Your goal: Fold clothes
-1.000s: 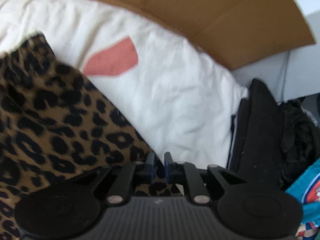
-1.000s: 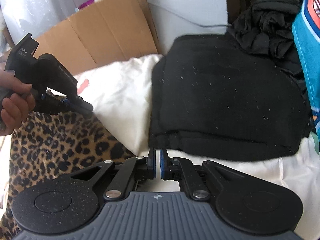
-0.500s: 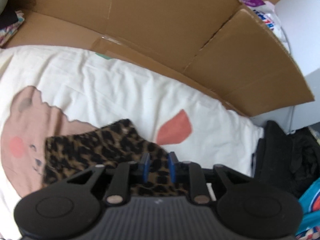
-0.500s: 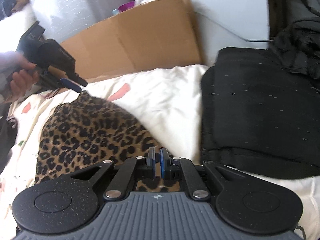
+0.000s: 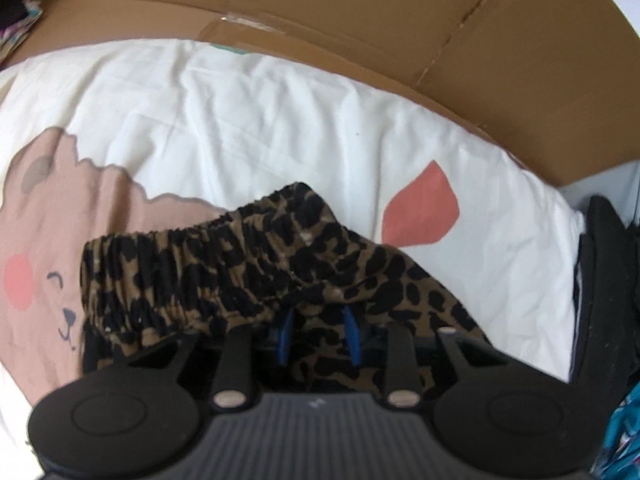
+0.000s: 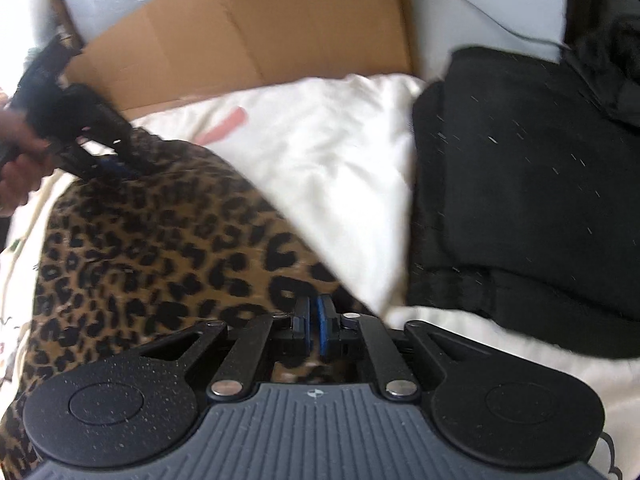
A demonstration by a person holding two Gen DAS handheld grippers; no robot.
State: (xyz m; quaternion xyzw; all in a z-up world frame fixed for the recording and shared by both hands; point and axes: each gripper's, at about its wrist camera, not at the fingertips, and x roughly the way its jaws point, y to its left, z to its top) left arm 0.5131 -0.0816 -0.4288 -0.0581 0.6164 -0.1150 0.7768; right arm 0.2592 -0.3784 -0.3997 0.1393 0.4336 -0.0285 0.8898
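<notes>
Spreading now, the left tool (image 5: 318, 334) has its blue pads apart with leopard cloth lying between and over them, where a second ago they sat almost together on that fabric; whether any fold is caught between them I can't tell. The leopard-print garment (image 6: 160, 248) has changed too: its gathered elastic waistband (image 5: 188, 264) now lies bunched just ahead of the left tool, on the white bedsheet (image 5: 260, 120) and partly over its printed pink animal face (closed eye, rosy cheek), while a second ago that view was filled by flat leopard print. My reading is that one end has been carried over or set down and the left tool is letting go, though the pictures alone don't settle how many folds lie beneath. The right tool (image 6: 315, 322) is pressed together just as it was, with leopard cloth at its tips and under its frame, so it looks pinched on an edge of the garment. The left view alone gives the waistband and the sheet's print; the right view alone shows the person's hand (image 6: 16, 168) gripping the left tool at the garment's far end, plus the folded black garment (image 6: 520, 184) lying just beside it on the bed, flattened cardboard (image 6: 240, 28) behind.
</notes>
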